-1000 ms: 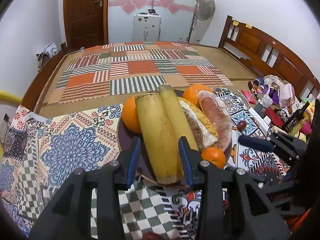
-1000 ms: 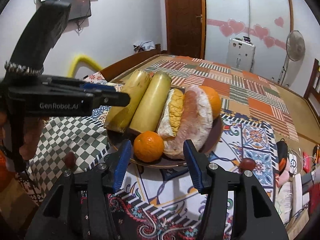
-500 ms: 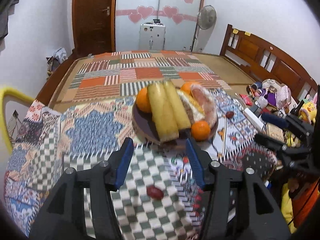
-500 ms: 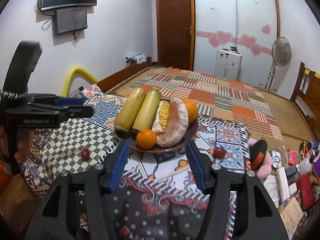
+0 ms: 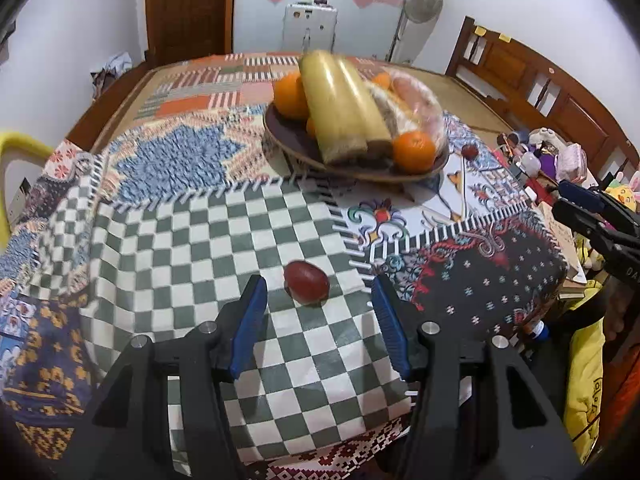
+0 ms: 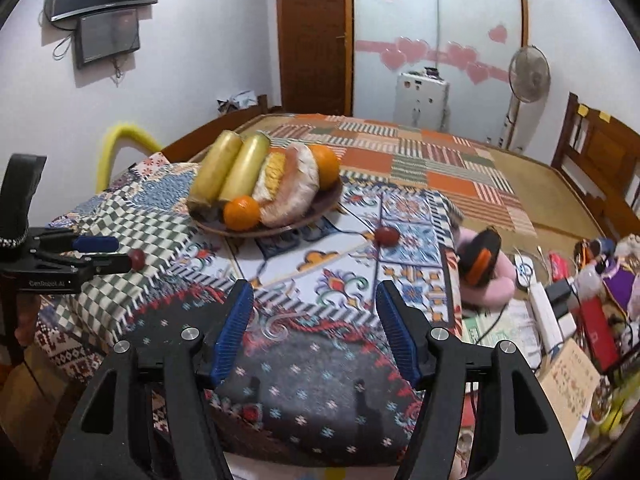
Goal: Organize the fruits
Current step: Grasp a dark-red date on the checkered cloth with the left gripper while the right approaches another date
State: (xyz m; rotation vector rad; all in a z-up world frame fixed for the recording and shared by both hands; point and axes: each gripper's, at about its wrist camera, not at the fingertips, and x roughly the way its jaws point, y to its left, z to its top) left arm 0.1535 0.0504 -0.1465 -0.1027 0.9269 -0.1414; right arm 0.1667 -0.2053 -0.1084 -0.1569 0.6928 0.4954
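A dark plate [image 5: 288, 140] holds two corn cobs in husk [image 5: 340, 108], oranges [image 5: 414, 151] and wrapped items. It also shows in the right wrist view [image 6: 320, 216]. A small dark red fruit [image 5: 307, 282] lies on the checked cloth just ahead of my open, empty left gripper [image 5: 318, 312]. A second red fruit [image 6: 387, 236] lies on the patterned cloth right of the plate. My right gripper [image 6: 314, 320] is open and empty, well short of it. In the right wrist view the left gripper [image 6: 102, 254] is beside the first red fruit [image 6: 137, 259].
The table is covered with patchwork cloths. Clutter, with a pink cushion and an orange-black object [image 6: 480, 262], boxes and bottles [image 6: 568, 312], sits at the right. A yellow chair back [image 6: 124, 140] stands at the far left. A bed [image 6: 400, 152] lies behind the table.
Both grippers have pulled back from the plate toward the near table edge. The left one has come down near the red fruit on the checked cloth. Both stay open.
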